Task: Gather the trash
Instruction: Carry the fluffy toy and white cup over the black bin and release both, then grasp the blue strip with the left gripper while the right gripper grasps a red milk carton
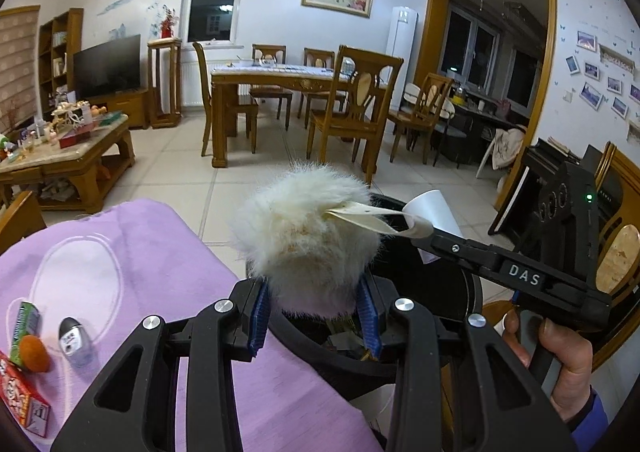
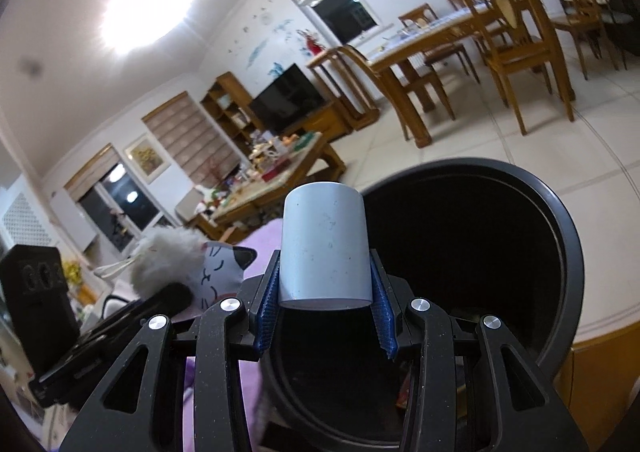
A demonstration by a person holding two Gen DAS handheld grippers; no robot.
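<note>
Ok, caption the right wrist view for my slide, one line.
Right gripper holds a grey paper cup over the open black bin, fluffy cat toy alongside.

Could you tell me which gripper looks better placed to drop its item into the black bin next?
Probably the right gripper: its paper cup hangs over the black bin mouth. The left gripper, holding the fluffy cat toy, sits nearer the rim.

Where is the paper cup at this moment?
In the right wrist view the paper cup sits centre frame, clamped between the right gripper pads, just above the black bin.
</note>
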